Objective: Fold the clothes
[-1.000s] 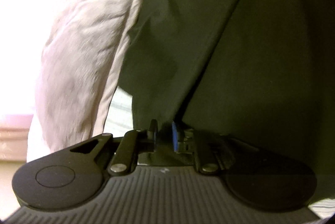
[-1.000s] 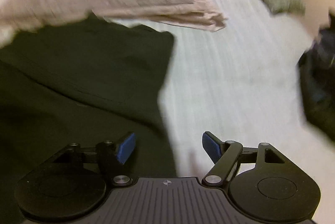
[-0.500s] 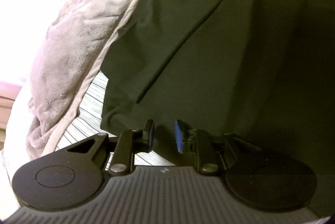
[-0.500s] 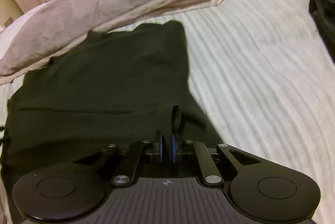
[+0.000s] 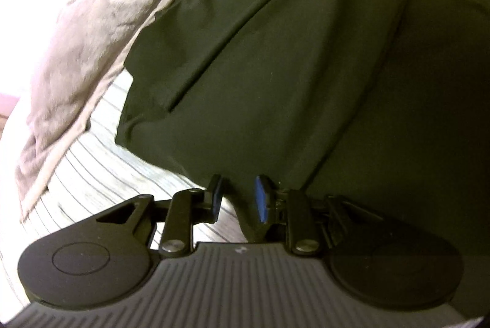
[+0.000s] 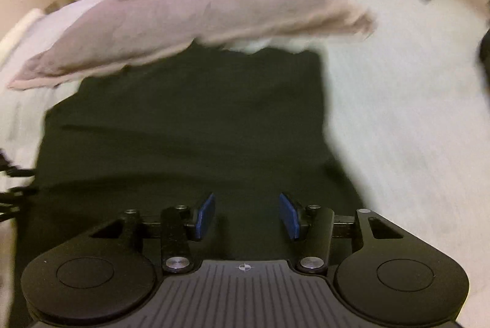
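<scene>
Through my left wrist camera, my left gripper [image 5: 237, 198] had its blue pads a little apart around the near edge of the dark green garment [image 5: 306, 67], which lay on the striped bed sheet [image 5: 101, 156] beside a pinkish blanket [image 5: 92, 37], and I could not tell if it pinched the cloth. Through my right wrist camera, my right gripper [image 6: 246, 216] was wide open and held nothing, over the same garment. It looked soft, light and floppy, so I judged an edge or corner the best place to grab.
</scene>
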{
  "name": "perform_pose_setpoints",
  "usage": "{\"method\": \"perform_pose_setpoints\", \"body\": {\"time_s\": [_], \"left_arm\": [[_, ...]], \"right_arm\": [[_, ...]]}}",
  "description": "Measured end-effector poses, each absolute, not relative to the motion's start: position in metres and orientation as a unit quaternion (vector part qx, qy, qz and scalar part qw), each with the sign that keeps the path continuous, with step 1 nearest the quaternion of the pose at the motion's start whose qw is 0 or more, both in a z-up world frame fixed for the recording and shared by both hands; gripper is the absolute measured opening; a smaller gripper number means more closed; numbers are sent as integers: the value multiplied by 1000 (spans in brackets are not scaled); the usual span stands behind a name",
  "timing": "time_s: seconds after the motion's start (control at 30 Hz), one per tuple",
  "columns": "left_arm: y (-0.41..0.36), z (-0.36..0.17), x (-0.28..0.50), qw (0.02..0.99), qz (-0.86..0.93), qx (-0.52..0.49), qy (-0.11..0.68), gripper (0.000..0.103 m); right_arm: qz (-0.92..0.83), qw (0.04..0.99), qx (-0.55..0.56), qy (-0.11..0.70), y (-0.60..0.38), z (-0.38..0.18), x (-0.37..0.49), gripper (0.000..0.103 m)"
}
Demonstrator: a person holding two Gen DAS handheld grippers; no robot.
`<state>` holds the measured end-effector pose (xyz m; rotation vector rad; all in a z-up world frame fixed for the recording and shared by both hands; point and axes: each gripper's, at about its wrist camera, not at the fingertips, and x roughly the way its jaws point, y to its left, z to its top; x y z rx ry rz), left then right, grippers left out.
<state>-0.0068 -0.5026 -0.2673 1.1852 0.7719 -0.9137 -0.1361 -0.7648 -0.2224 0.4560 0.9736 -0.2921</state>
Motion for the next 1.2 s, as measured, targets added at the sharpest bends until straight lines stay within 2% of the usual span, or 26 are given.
{"method": "perform_pose_setpoints", "body": {"time_s": [0.1,0.23,0.27,0.33,0.57,0.77,1.1,1.17,1.2], "left_arm": [[-498,-268,-10,669,-401,521,347,19],[-487,-261,-18,673,-401,515,347,19],[-484,-260,-20,674,-403,513,346,19],[-477,-256,-30,676,-410,506,346,22],[-462,-248,-104,651,-480,471,353,32],[-438,-263,-173,614,-502,475,381,32],[-400,-253,-239,646,-433,479,407,32],[-391,-246,-254,653,-420,484,404,32],[-386,-243,-261,656,-413,486,403,32]], "right_arm": [[-170,821,277,469,-772,-243,-155,50],[-198,805,285,482,-761,-237,-187,53],[-206,799,284,487,-756,-236,-197,57],[-223,789,283,498,-745,-233,-217,80],[-261,745,276,548,-708,-232,-293,80],[-242,732,244,589,-693,-231,-335,80],[-184,764,195,587,-687,-220,-364,81],[-166,777,190,576,-682,-212,-371,82],[-159,783,189,571,-679,-208,-376,87]]}}
